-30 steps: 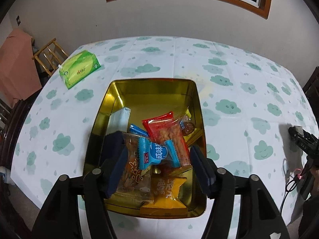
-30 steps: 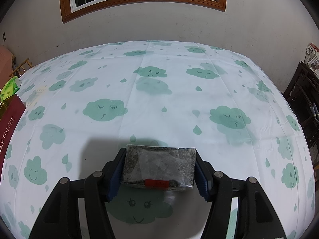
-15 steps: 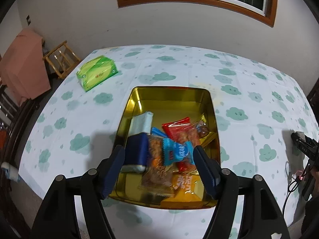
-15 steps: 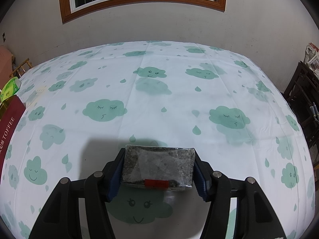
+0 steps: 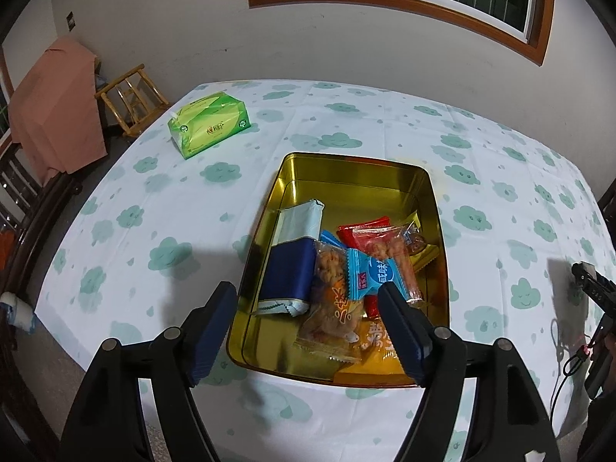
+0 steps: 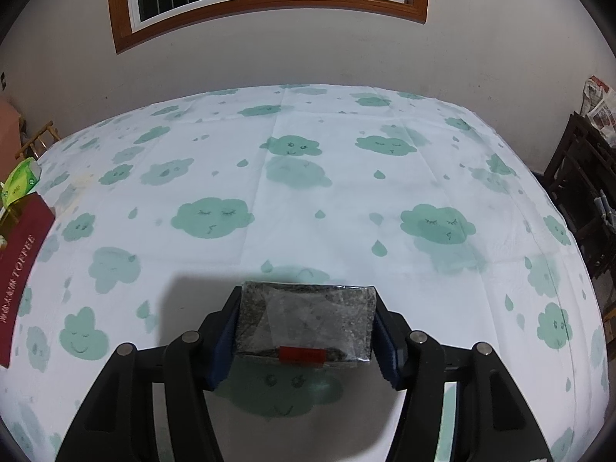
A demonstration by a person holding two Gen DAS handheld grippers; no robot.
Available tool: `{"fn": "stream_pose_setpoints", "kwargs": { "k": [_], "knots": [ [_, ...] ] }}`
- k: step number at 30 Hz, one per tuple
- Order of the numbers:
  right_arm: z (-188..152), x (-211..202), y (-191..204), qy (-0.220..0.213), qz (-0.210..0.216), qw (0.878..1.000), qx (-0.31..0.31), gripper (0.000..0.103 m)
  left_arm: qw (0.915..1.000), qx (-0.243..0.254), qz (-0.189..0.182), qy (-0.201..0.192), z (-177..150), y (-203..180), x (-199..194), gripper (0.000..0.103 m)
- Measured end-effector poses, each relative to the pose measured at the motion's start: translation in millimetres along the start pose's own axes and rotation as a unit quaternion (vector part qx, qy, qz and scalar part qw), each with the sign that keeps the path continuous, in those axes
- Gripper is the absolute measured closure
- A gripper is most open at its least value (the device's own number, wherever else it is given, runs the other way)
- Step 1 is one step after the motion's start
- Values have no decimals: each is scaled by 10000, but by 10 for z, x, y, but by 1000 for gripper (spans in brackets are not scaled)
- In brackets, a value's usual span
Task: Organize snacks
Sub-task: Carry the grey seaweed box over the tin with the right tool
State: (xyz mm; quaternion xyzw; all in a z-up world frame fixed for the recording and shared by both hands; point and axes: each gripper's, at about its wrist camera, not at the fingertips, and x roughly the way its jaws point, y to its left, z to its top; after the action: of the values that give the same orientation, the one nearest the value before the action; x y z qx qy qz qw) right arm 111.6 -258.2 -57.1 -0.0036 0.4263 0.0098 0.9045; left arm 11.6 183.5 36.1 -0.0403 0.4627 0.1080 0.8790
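**Snacks in a gold tin, dark packet in the other gripper**

Tablecloth (image 5: 346, 115), white with green clouds, fills both views. In the left wrist view a green tissue pack (image 5: 208, 125) lies at upper left, with a wooden chair (image 5: 129, 96) and a pink cloth (image 5: 57, 104) beyond the table edge. The gold tin (image 5: 346, 177) sits at centre, its near half holding a blue-and-silver packet (image 5: 288, 265), a clear peanut bag (image 5: 333, 308), a light blue packet (image 5: 371, 273) and a red packet (image 5: 379, 238). The left gripper (image 5: 308, 331) points steeply down over the tin's near rim, jaws opening with nothing pressed between them.

In the right wrist view a red tin lid (image 6: 19, 269) lies at the left edge. At lower centre the right gripper (image 6: 306, 327), angled downward, clamps a dark speckled packet (image 6: 306, 319) between both pads.
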Motion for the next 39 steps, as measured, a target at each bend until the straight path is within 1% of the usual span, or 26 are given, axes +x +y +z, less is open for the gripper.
{"fn": "stream_pose_setpoints", "kwargs": {
  "k": [4, 10, 19, 24, 28, 35, 39],
  "knots": [
    [-27, -119, 96, -16, 65, 10000, -70, 43, 10000, -26, -34, -2, -48, 28, -7, 28],
    [-77, -297, 326, -12, 280, 9994, -220, 43, 9999, -113, -63, 16, -107, 87, 0, 28],
    [-88, -613, 921, -129, 893, 9943, -561, 43, 9996, -270, -49, 1, -160, 250, 0, 28],
    [-108, -759, 1393, -199, 1292, 9877, -860, 43, 9995, -307, 27, 24, -207, 346, 18, 28],
    [-148, -822, 1745, -172, 1555, 9815, -1108, 43, 9993, -344, 109, 39, -247, 430, 26, 28],
    [-216, -936, 2278, -167, 1907, 9697, -1516, 43, 9989, -409, 202, 55, -295, 565, 37, 28],
    [-241, -996, 2542, -178, 2038, 9632, -1744, 43, 9987, -444, 251, 71, -328, 639, 39, 28]
  ]
}}
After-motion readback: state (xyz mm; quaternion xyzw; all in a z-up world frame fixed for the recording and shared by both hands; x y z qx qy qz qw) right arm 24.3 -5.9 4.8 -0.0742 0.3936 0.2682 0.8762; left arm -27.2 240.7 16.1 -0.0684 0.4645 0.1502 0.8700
